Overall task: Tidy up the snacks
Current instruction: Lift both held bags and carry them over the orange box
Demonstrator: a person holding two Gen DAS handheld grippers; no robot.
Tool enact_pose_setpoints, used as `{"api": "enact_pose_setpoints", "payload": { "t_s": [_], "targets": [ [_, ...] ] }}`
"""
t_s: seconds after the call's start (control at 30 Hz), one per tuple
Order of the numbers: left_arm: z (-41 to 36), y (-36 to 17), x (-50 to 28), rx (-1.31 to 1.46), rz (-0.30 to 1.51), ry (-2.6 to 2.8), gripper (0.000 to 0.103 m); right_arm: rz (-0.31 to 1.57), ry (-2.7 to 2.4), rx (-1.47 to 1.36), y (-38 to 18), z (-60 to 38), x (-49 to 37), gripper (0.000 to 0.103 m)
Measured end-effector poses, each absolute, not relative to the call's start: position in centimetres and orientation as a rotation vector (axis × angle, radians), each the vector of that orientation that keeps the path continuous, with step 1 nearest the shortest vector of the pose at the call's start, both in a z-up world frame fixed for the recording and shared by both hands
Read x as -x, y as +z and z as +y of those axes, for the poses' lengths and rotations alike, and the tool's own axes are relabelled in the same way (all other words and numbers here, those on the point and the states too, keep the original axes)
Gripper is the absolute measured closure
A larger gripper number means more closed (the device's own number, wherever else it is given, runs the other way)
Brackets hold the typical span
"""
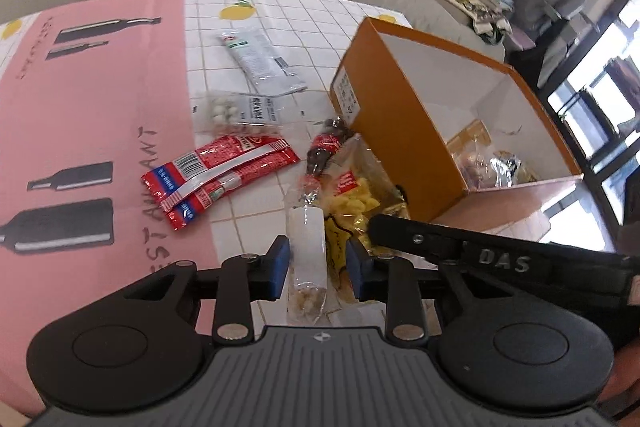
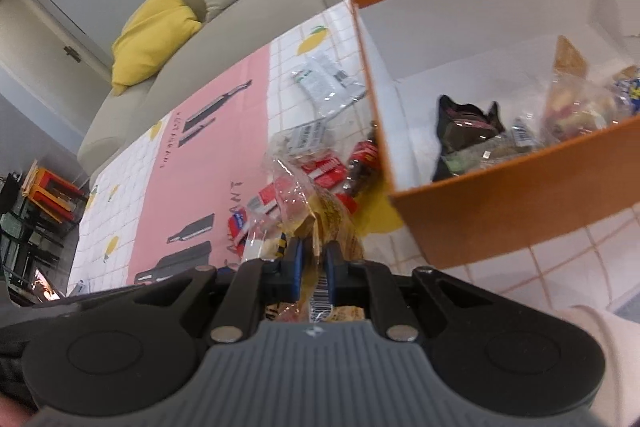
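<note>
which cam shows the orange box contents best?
Right wrist: it looks straight into the orange box, showing a dark pouch and clear packets. Left wrist sees the box side-on, with only a corner of the contents visible.

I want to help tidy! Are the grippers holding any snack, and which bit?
The right gripper pinches the yellow snack bag by its end. The left gripper holds nothing.
</note>
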State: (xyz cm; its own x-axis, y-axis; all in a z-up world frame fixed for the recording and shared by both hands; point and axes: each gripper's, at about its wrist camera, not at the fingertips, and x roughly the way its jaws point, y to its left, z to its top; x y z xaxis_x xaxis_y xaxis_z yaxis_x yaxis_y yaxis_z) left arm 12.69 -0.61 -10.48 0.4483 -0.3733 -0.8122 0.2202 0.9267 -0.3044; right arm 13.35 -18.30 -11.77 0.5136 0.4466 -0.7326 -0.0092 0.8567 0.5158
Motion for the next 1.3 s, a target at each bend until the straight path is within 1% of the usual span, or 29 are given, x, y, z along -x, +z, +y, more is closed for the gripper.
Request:
{"api": "enact_pose_setpoints", "payload": {
  "t_s": [0.13,0.17,0.2,0.23,0.33,0.37,0.4,0.5,0.63,0.73,0.8,0.9,1.13,1.3],
  "targets": [
    [-1.9,-11.0,-13.0,0.09,1.057,-0.375,0.07,1.032,0.277,-0.513,-11.7,-19.4,-13.0,0.092],
    [-2.0,-11.2,-13.1,0.09,1.076,-0.387,0.07,1.038,0.272,-0.522,-11.7,-19.6,-13.0,0.089],
    [-2.3,-11.5,-13.2,0.103,1.107,-0.41,0.072,1.045,0.262,-0.527,-11.7,-19.9,-12.9,0.084],
    [-2.6,-11.9,-13.3,0.106,1.131,-0.429,0.073,1.05,0.253,-0.527,-11.6,-20.1,-12.9,0.081],
    [-3.5,-12.0,-12.7,0.045,1.101,-0.445,0.073,1.077,0.233,-0.521,-11.5,-20.5,-12.7,0.076],
    [-3.8,-12.1,-12.6,0.028,1.096,-0.444,0.073,1.089,0.227,-0.517,-11.5,-20.6,-12.7,0.068],
    [-3.9,-12.1,-12.6,0.023,1.094,-0.441,0.073,1.098,0.216,-0.511,-11.6,-20.7,-12.7,0.064],
    [-3.8,-12.1,-12.8,0.018,1.097,-0.427,0.073,1.118,0.215,-0.501,-12.0,-20.4,-13.1,0.064],
    [-4.0,-12.4,-13.1,-0.052,1.103,-0.384,0.073,1.129,0.197,-0.469,-12.6,-19.9,-13.4,0.064],
    [-4.2,-12.8,-13.1,-0.068,1.106,-0.371,0.073,1.125,0.194,-0.458,-12.7,-19.8,-13.3,0.066],
    [-4.2,-12.8,-13.0,-0.065,1.097,-0.357,0.078,1.126,0.194,-0.464,-13.0,-19.9,-13.3,0.074],
    [-3.9,-12.5,-12.7,-0.044,1.085,-0.339,0.08,1.13,0.197,-0.455,-13.1,-19.7,-13.3,0.077],
    [-1.9,-10.6,-11.8,0.019,1.057,-0.283,0.08,1.077,0.237,-0.378,-11.6,-18.6,-12.6,0.08],
    [-0.1,-7.8,-11.6,0.076,1.008,-0.232,0.08,1.02,0.261,-0.368,-9.0,-18.2,-11.9,0.081]
  ]
}}
